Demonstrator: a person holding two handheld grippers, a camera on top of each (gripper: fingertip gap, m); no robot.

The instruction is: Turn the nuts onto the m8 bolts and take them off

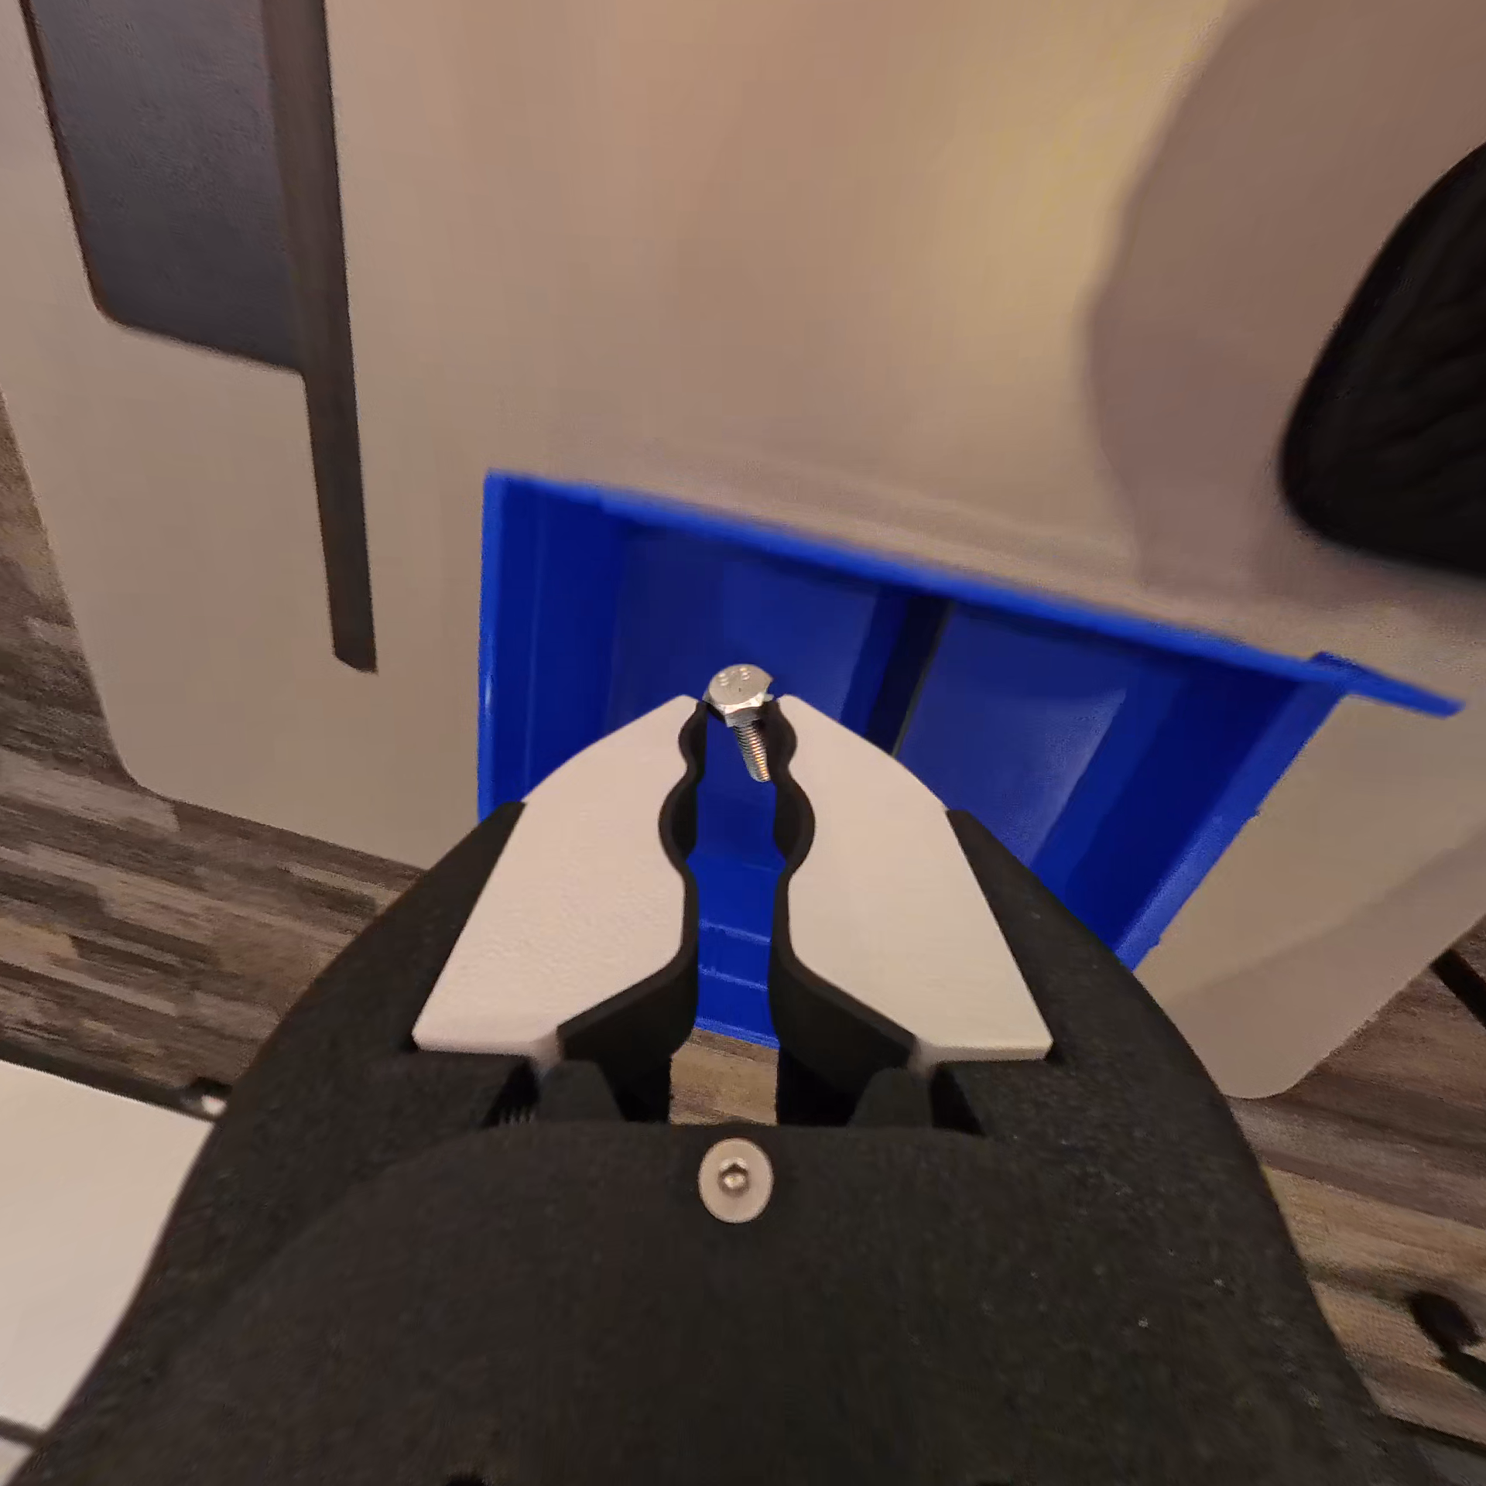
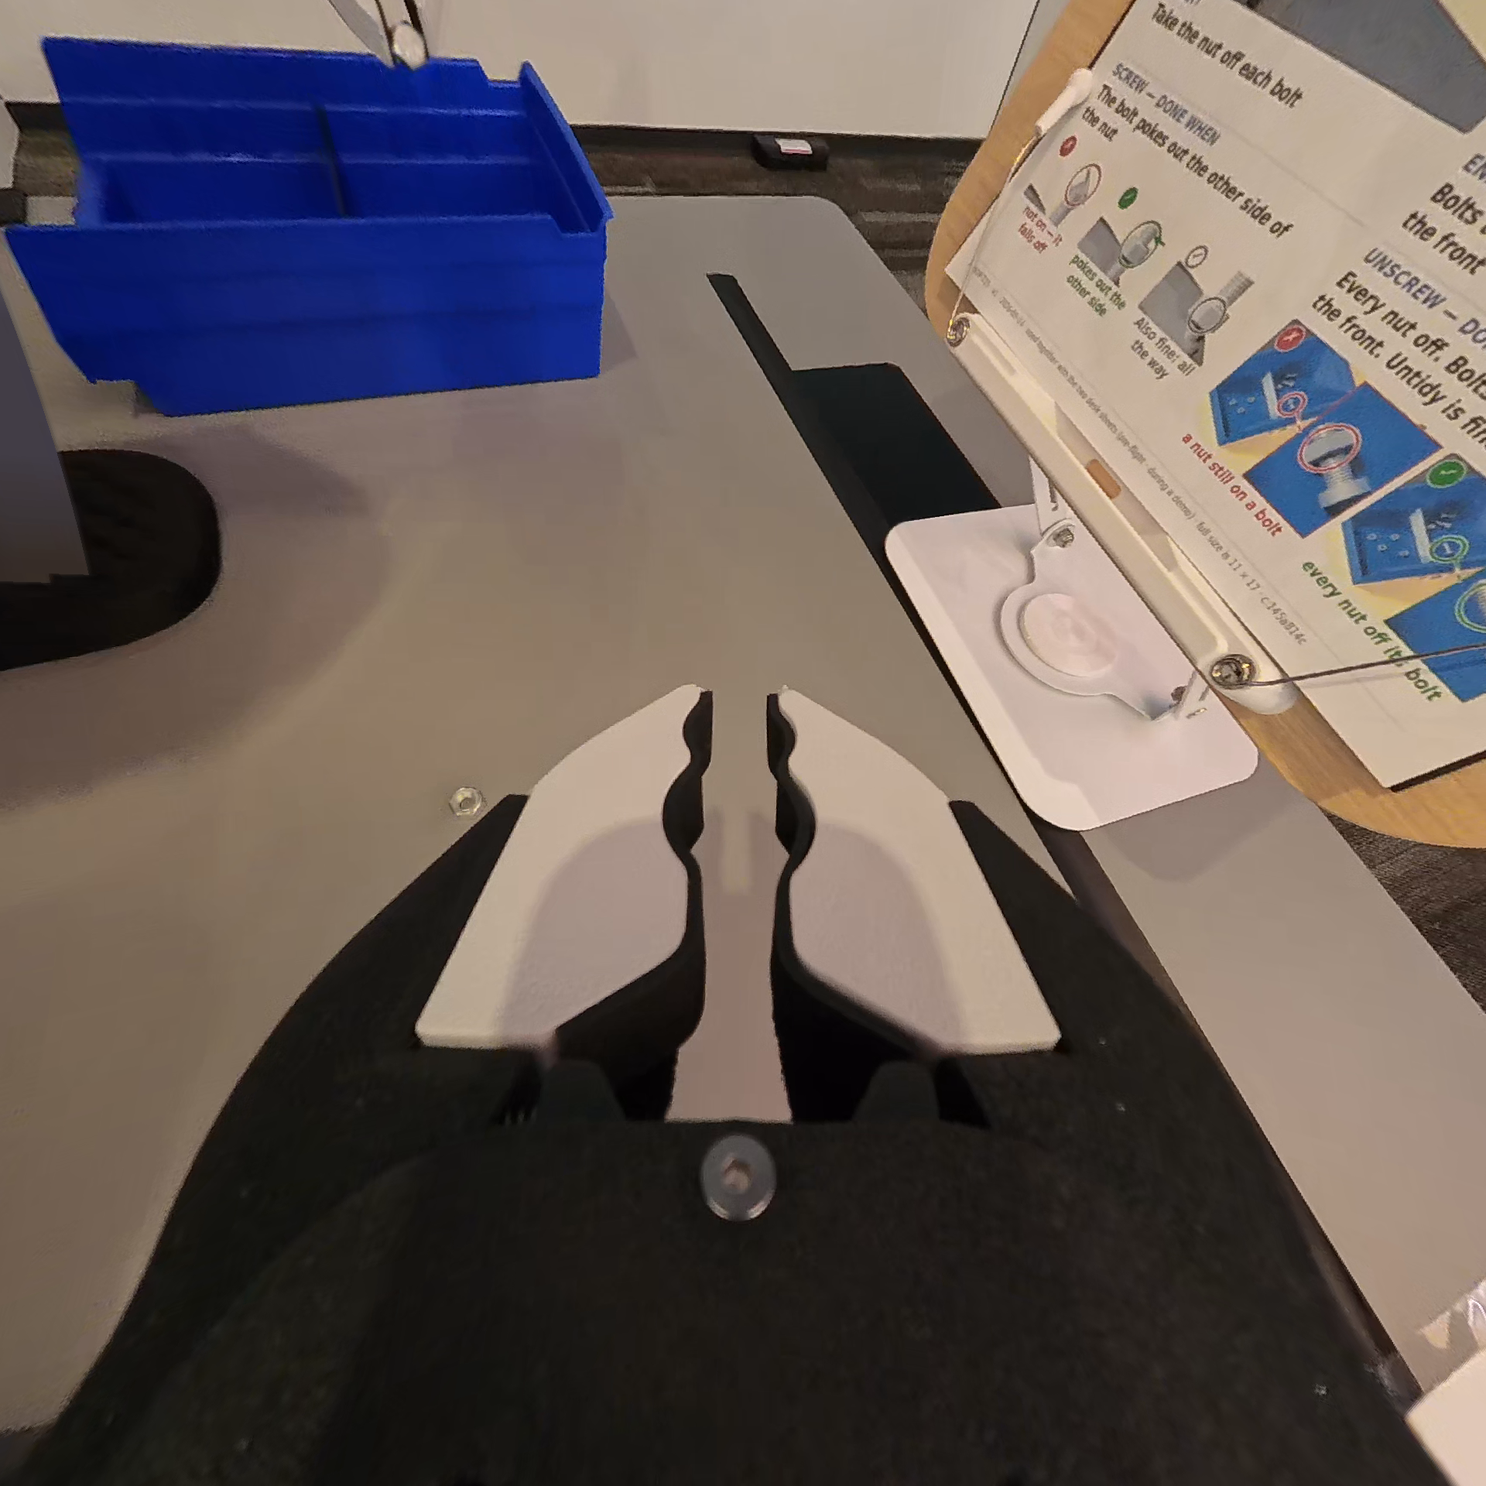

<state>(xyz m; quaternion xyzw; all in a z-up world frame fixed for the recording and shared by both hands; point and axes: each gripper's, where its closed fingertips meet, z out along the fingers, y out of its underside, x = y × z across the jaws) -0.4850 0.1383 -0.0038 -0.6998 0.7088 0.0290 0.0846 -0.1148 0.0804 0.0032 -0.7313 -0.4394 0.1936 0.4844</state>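
The left hand-held gripper (image 1: 738, 708) pinches a small silver hex-head steel bolt (image 1: 744, 720) by its head at the fingertips, threaded shank hanging free, above the blue divided plastic bin (image 1: 1045, 724). The right hand-held gripper (image 2: 738, 704) is slightly spread and empty above the grey desk (image 2: 563, 523), where a small silver hex nut (image 2: 466, 801) lies just left of it. Both parts look light, rigid and slick; the nut's flats are probably the best hold.

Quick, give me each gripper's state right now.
Left gripper: shut on a bolt, gripped by its head, above the blue bin.
Right gripper: open, empty, over the grey table; a loose nut lies nearby.
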